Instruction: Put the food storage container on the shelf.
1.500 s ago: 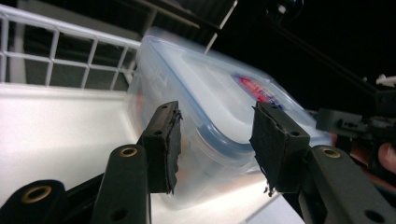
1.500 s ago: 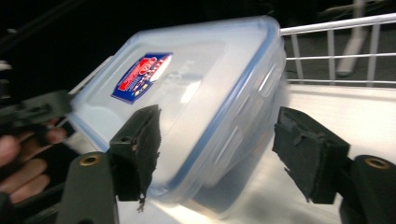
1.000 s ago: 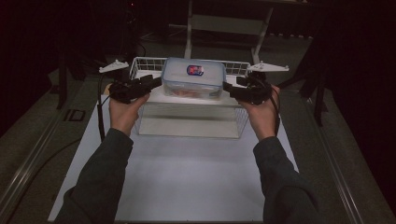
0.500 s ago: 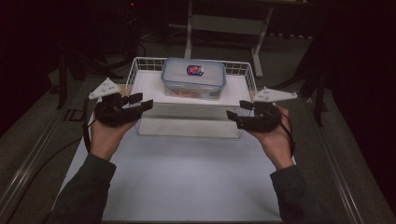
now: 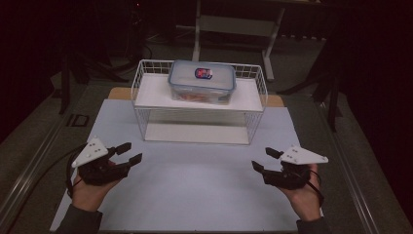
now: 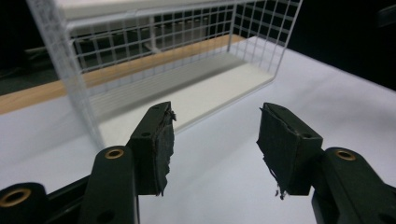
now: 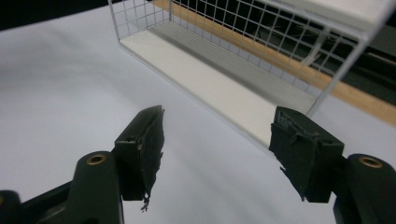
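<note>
Both tongs (image 5: 129, 152) (image 5: 265, 159) withdrawn from box (image 5: 202, 81); label unreadable.

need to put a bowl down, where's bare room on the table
Widest bare patch: the white table between the left gripper and right gripper, in front of the wire rack. The rack's bottom shelf is bare too. Its top is crowded by the lidded container.

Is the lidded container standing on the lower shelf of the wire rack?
No, the lidded container stands on the top shelf of the wire rack.

"ID" marking on floor (image 5: 78, 120)
</note>
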Demonstrator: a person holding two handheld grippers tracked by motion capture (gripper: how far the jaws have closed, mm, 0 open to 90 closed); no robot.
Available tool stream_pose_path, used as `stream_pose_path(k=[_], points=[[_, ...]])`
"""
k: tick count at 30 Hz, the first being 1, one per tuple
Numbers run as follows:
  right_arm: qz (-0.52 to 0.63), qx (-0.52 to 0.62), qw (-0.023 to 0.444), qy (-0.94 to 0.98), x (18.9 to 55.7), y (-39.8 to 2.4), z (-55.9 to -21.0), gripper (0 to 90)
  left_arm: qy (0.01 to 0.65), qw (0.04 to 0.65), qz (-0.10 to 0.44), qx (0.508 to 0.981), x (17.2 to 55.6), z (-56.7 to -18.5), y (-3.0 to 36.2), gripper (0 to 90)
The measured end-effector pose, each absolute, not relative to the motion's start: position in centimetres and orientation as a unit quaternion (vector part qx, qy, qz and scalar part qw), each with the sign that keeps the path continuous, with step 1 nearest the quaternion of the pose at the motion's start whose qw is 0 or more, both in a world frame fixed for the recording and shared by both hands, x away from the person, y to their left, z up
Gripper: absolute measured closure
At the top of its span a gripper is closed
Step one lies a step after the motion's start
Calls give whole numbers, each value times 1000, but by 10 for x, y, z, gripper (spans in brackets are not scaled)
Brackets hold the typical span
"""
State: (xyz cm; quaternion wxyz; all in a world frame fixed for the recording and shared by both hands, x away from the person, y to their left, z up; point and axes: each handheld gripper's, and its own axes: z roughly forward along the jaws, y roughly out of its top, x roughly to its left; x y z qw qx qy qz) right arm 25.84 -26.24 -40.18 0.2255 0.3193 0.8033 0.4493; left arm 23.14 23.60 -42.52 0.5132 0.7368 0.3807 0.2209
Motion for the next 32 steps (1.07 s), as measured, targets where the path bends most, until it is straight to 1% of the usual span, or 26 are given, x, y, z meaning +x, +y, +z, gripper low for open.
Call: stream_pose_path(k=[4, 6, 10, 12, 16, 20, 21, 24, 32], points=[[457, 330, 225, 794, 247, -271, -413, 340, 389, 508, 230, 734, 224, -433, 240, 443], [458, 338, 230, 790, 237, -279, -421, 340, 391, 498, 243, 734, 217, -437, 241, 432], [472, 342, 243, 776, 222, -292, -426, 338, 396, 506, 250, 725, 208, -440, 247, 425], [479, 351, 241, 768, 216, -300, -429, 338, 400, 508, 256, 719, 203, -443, 250, 419], [487, 366, 235, 757, 212, -312, -438, 334, 397, 507, 265, 718, 197, -449, 253, 411], [489, 369, 239, 753, 212, -316, -444, 324, 392, 509, 263, 720, 196, -455, 253, 409], [481, 368, 252, 755, 214, -317, -447, 323, 391, 510, 261, 721, 197, -457, 253, 409], [481, 368, 265, 751, 215, -319, -449, 333, 390, 514, 251, 722, 203, -464, 255, 409], [489, 362, 276, 744, 213, -320, -447, 329, 393, 508, 263, 720, 205, -466, 256, 405]])
